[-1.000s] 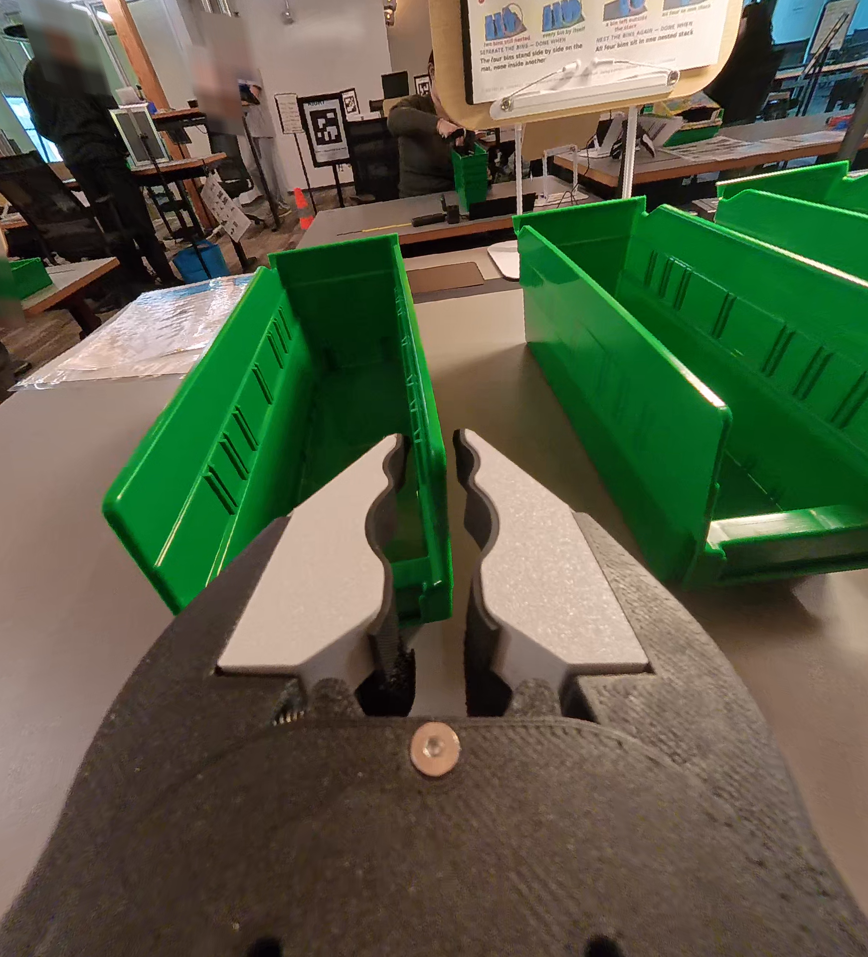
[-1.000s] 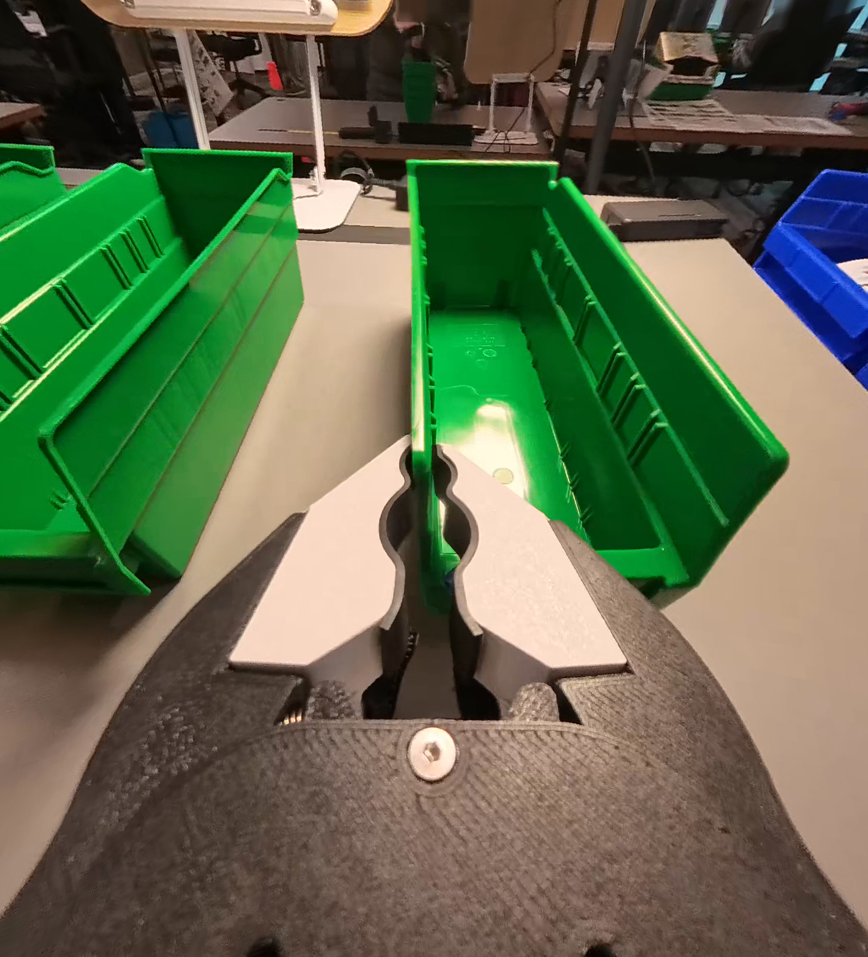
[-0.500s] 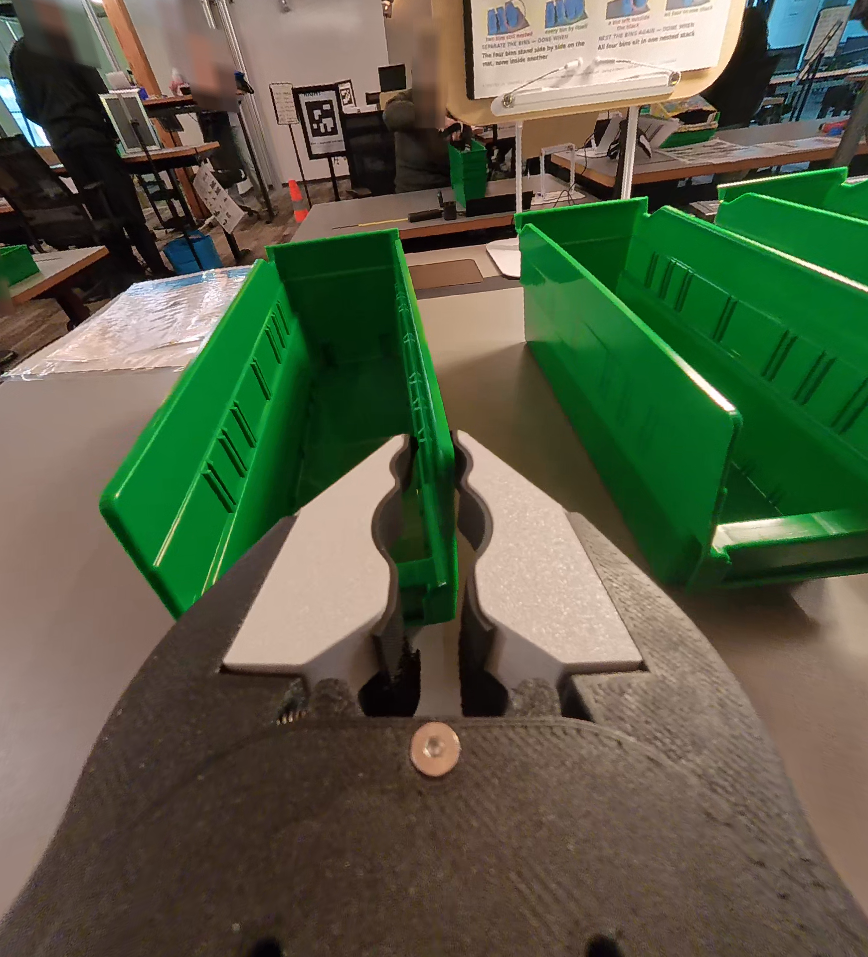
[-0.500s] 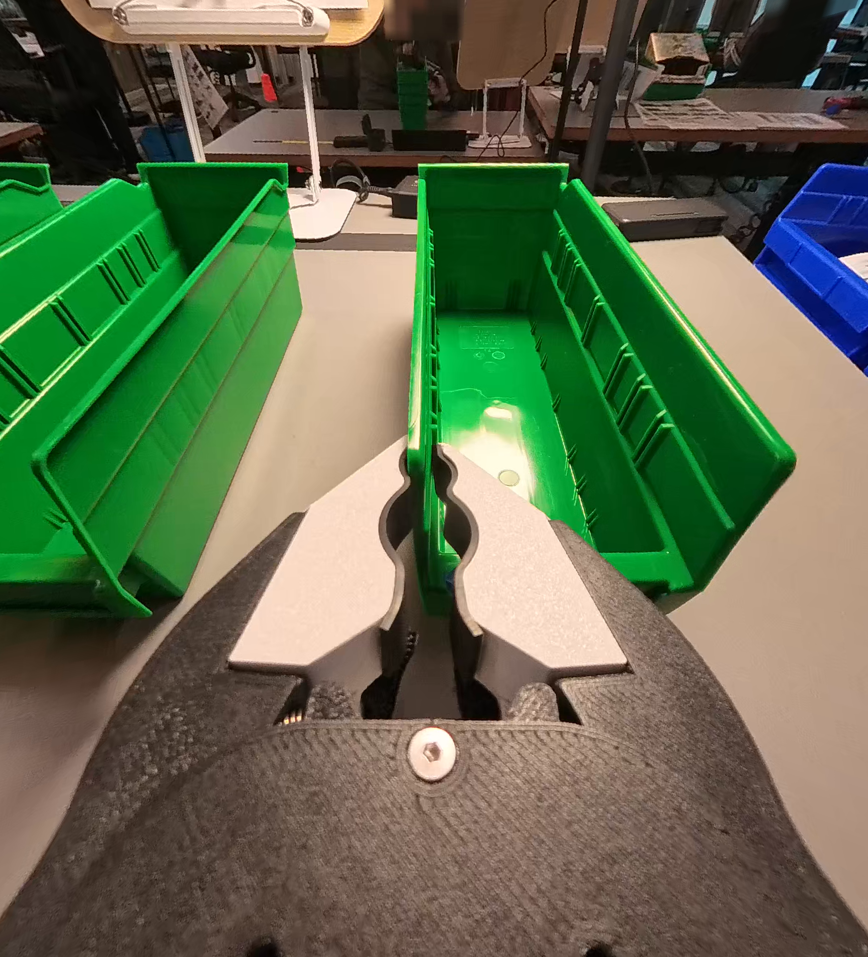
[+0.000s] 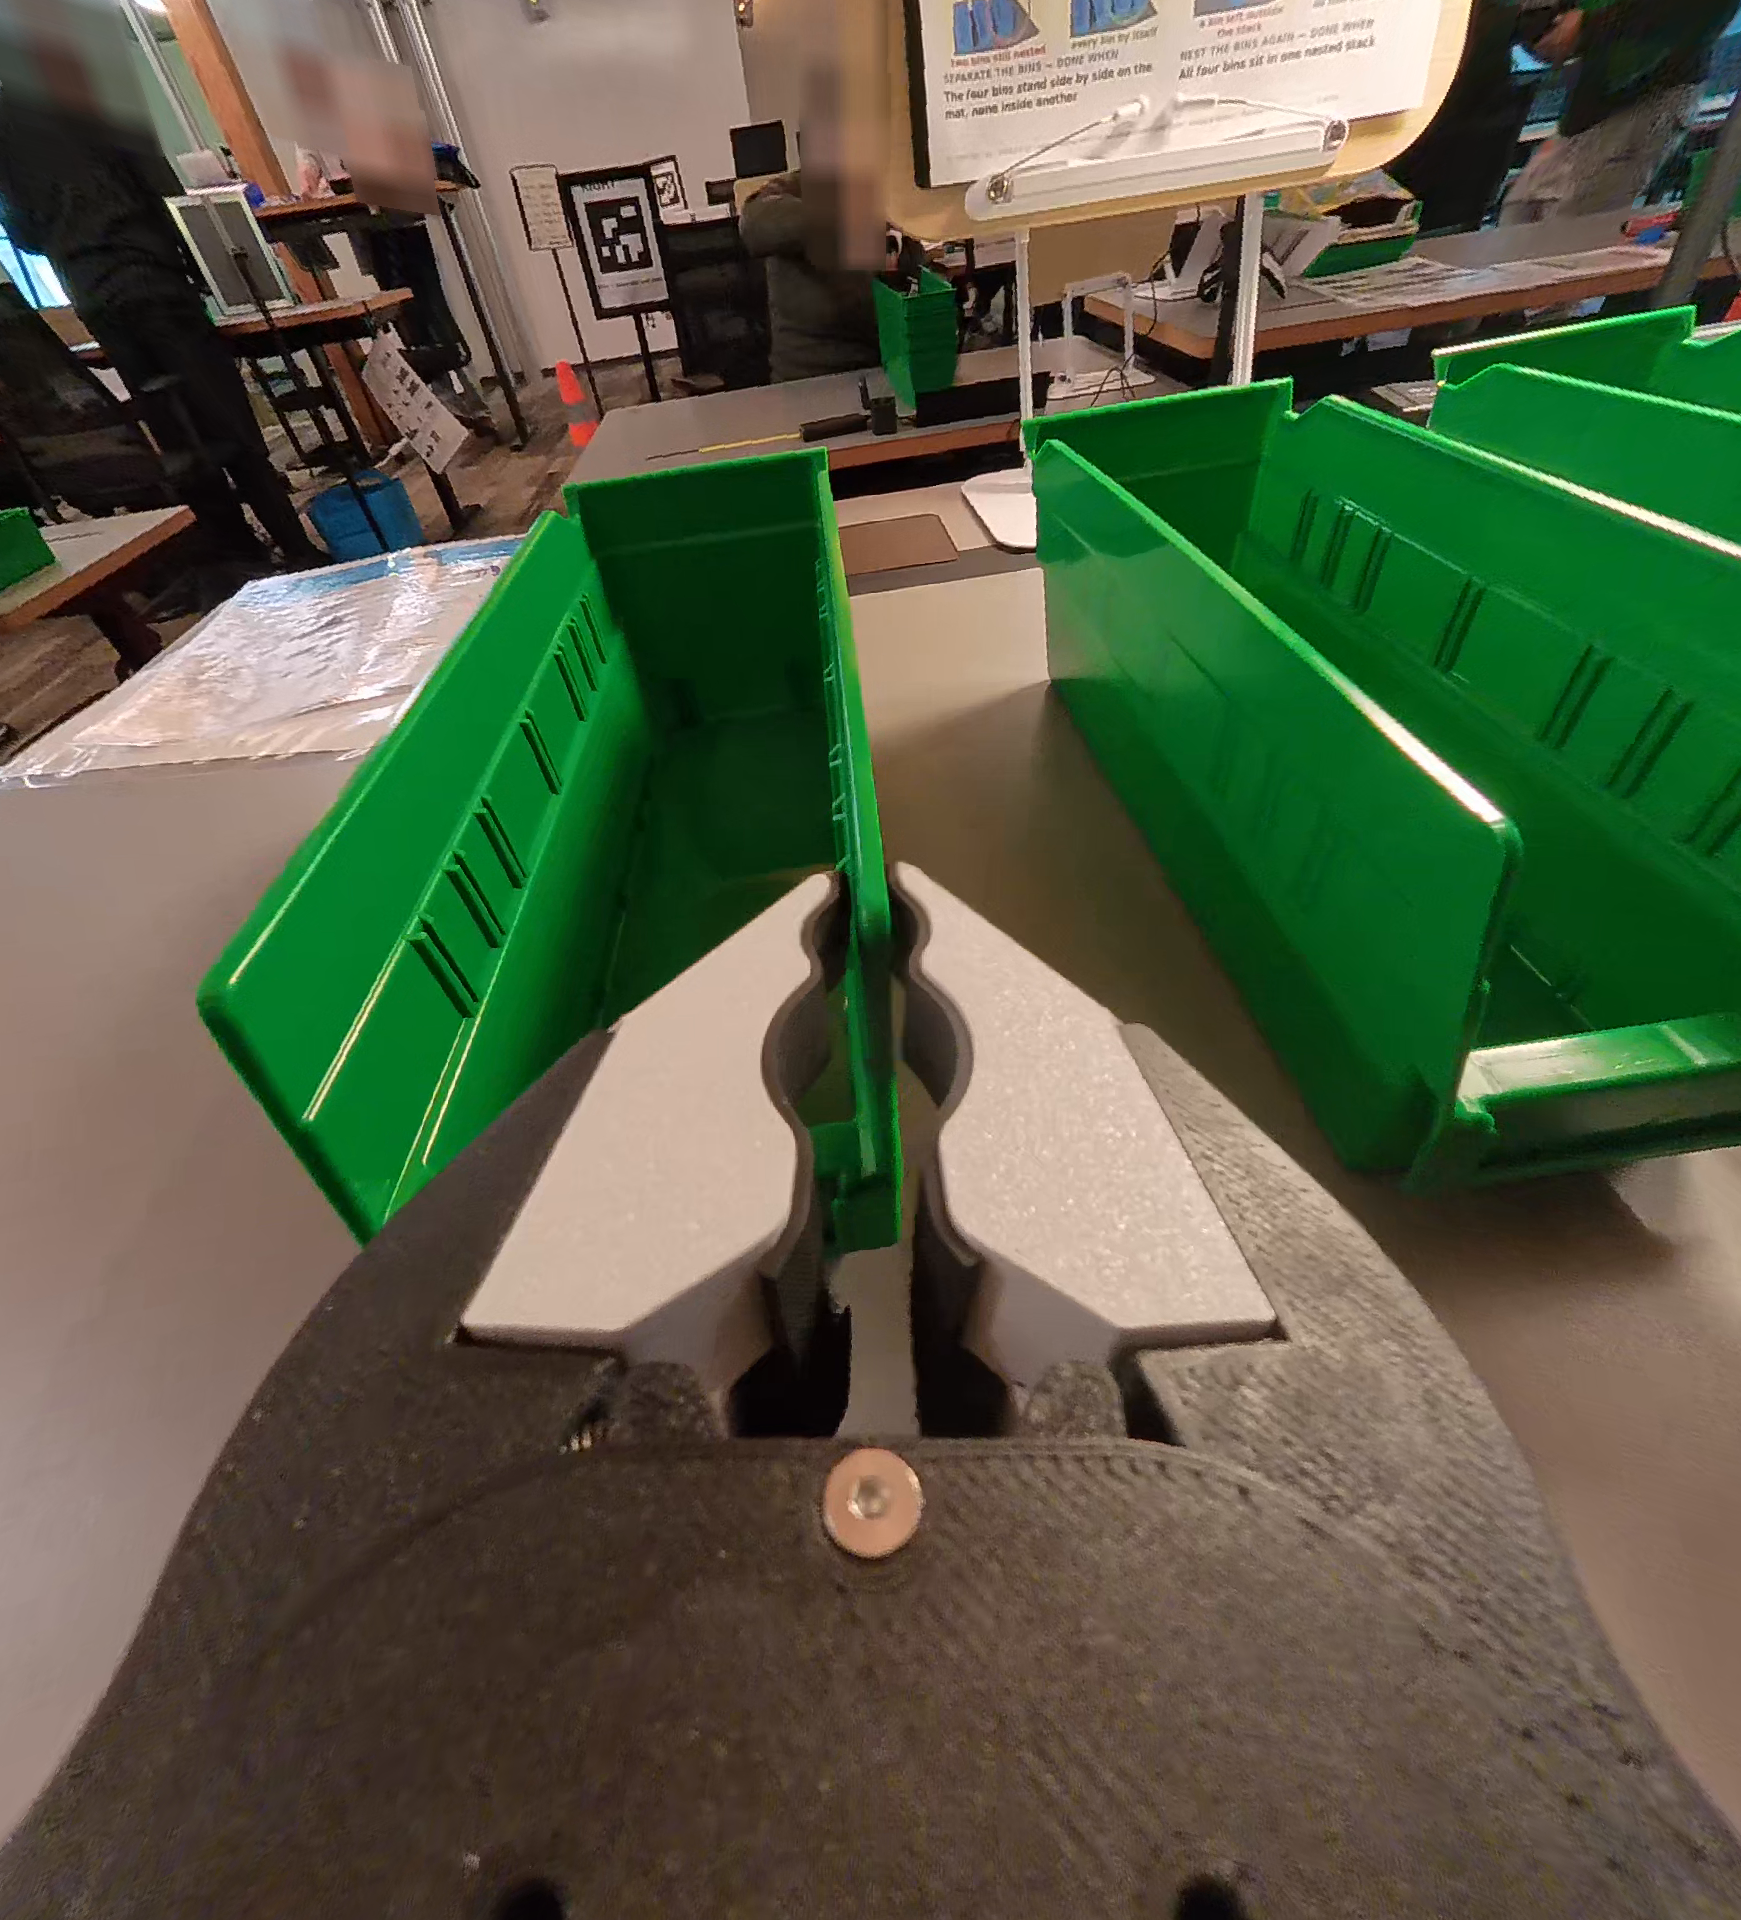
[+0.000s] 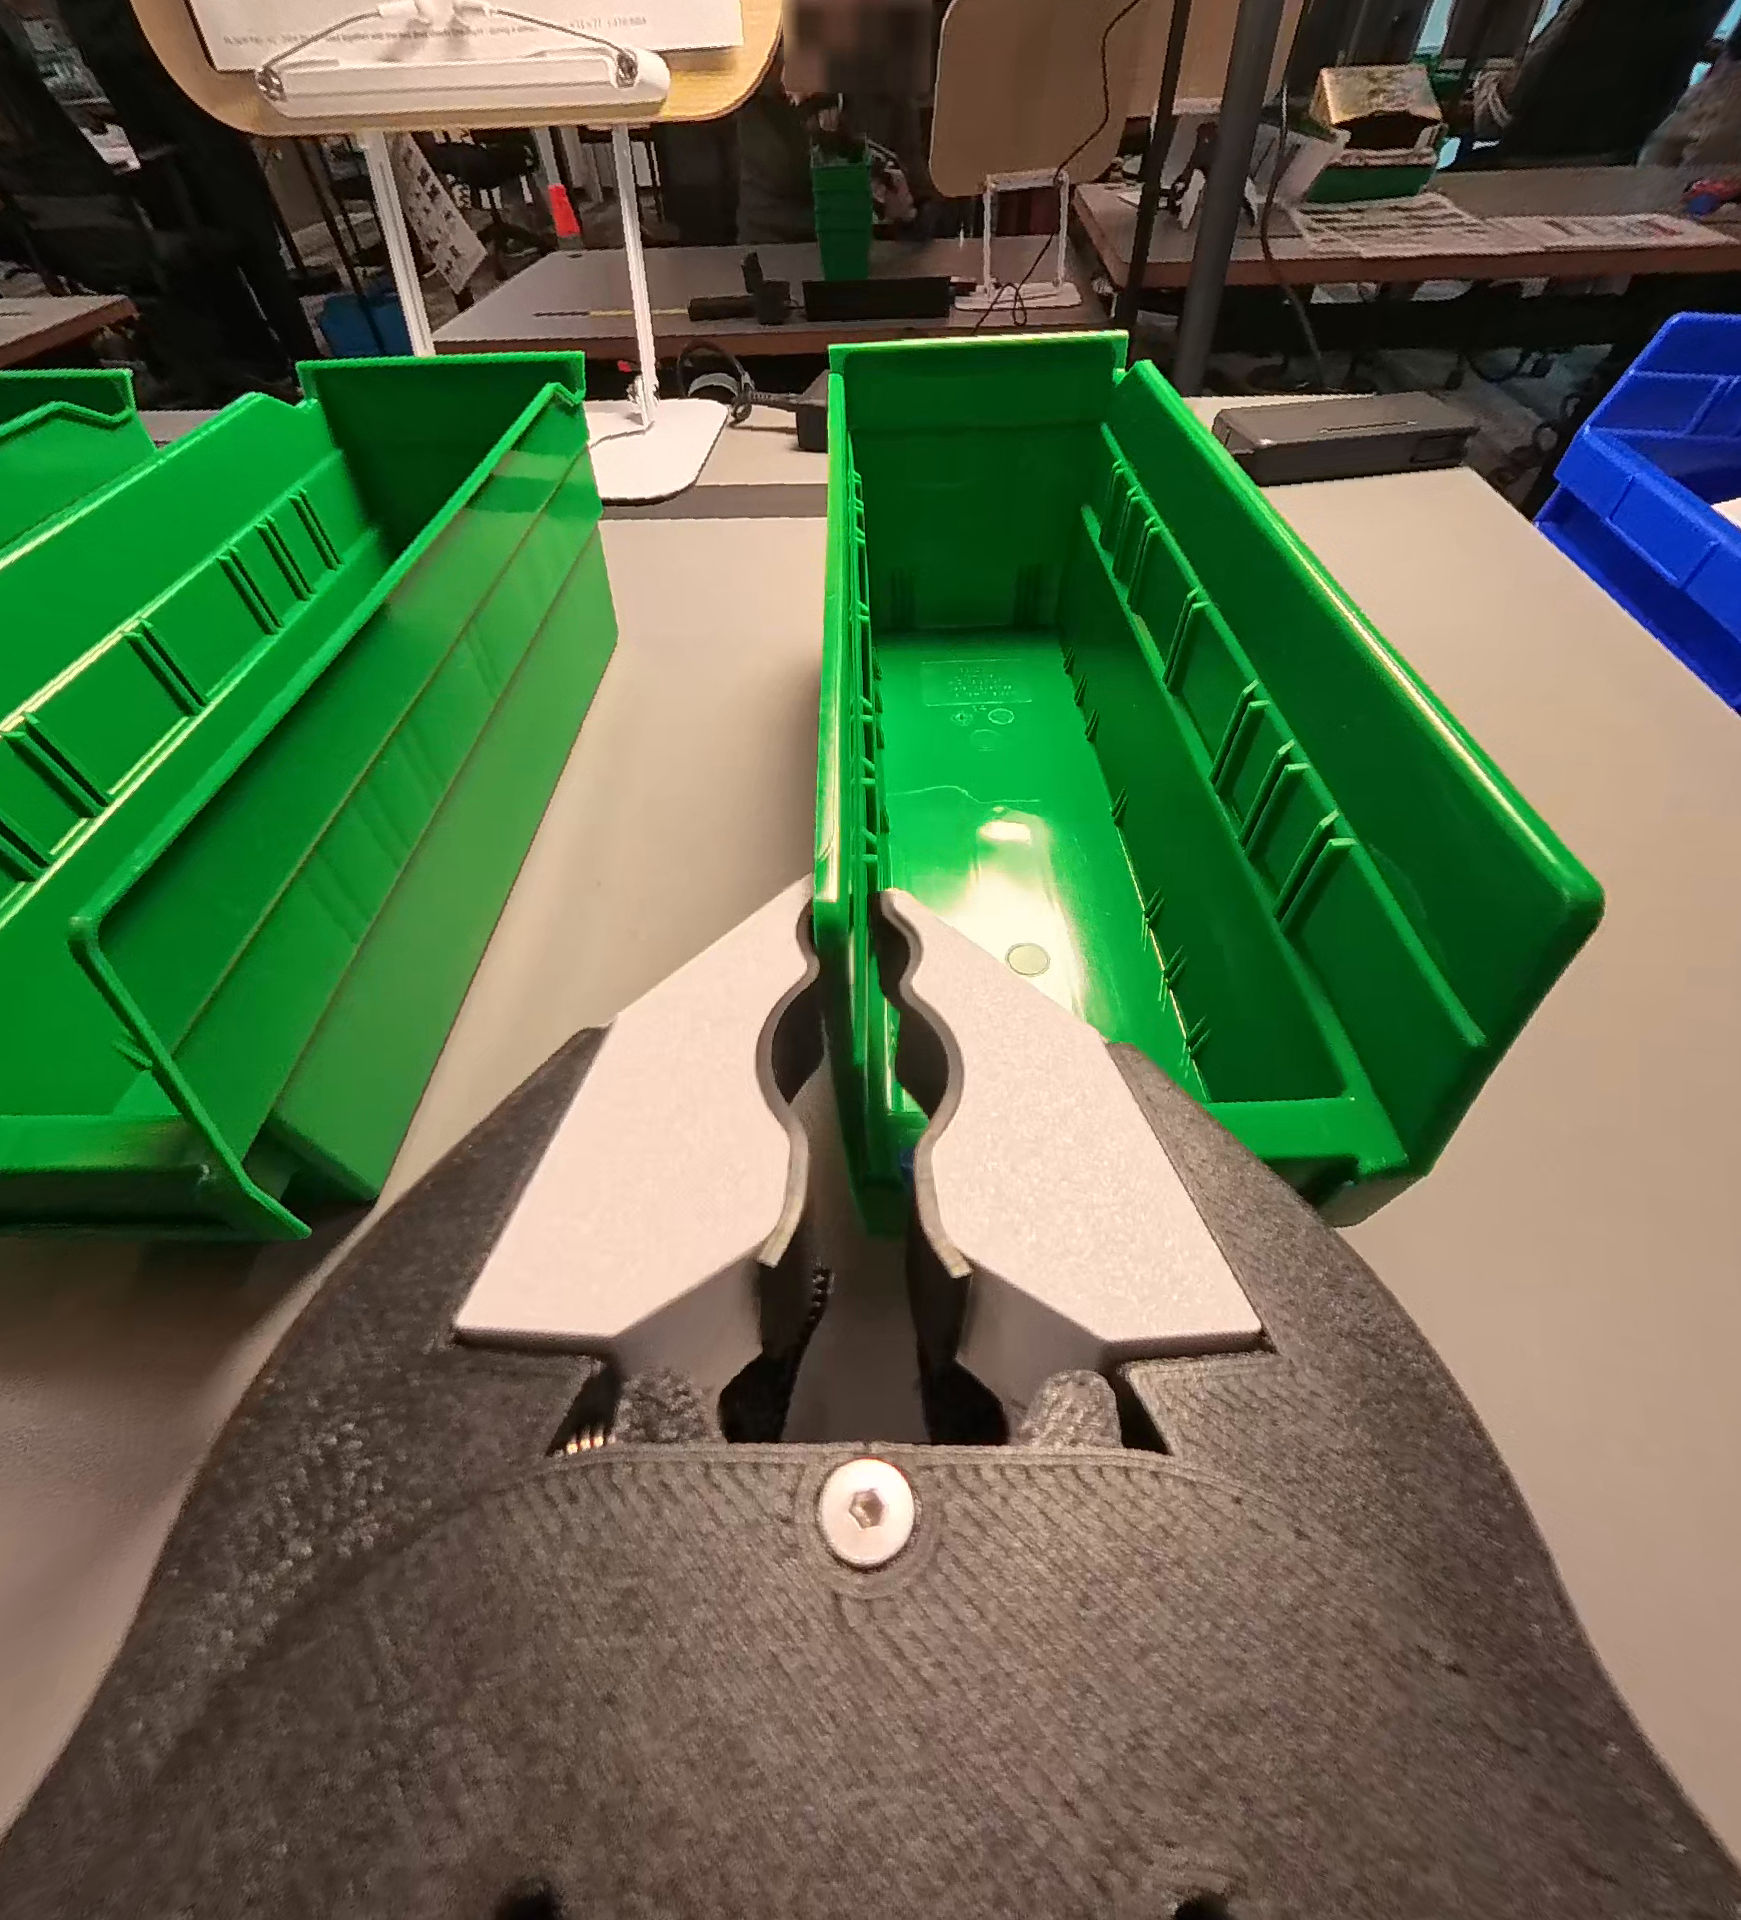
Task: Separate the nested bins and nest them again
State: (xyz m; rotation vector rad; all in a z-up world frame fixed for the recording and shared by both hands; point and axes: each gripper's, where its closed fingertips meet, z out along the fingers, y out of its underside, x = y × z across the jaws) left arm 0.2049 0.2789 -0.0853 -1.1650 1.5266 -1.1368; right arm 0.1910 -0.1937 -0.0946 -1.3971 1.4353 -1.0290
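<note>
Surroundings: a grey bench (image 5: 97, 1039) carries all the bins; a clear plastic sheet (image 5: 274, 665) lies at its far left edge, and blue bins (image 6: 1697, 540) sit off to the right.
Beyond the bench: a clipboard stand (image 6: 637, 416) with a white base stands at the far edge, with other tables behind it.
Neighbours: a middle green bin (image 5: 1365, 831) lies near the left one, a strip of bare bench between them — another green bin (image 5: 1624, 436) shows behind it.
Left bin (image 5: 492, 883): long, green, open-topped, ribbed inside, upright on the bench.
Left gripper (image 5: 866, 904): fingers pinch the left bin's right side wall near the front corner.
Right bin (image 6: 1313, 779): same shape, glossy floor catching light, apart from the middle bin.
Right gripper (image 6: 845, 904): fingers clamp the right bin's left side wall — one inside, one outside.
</note>
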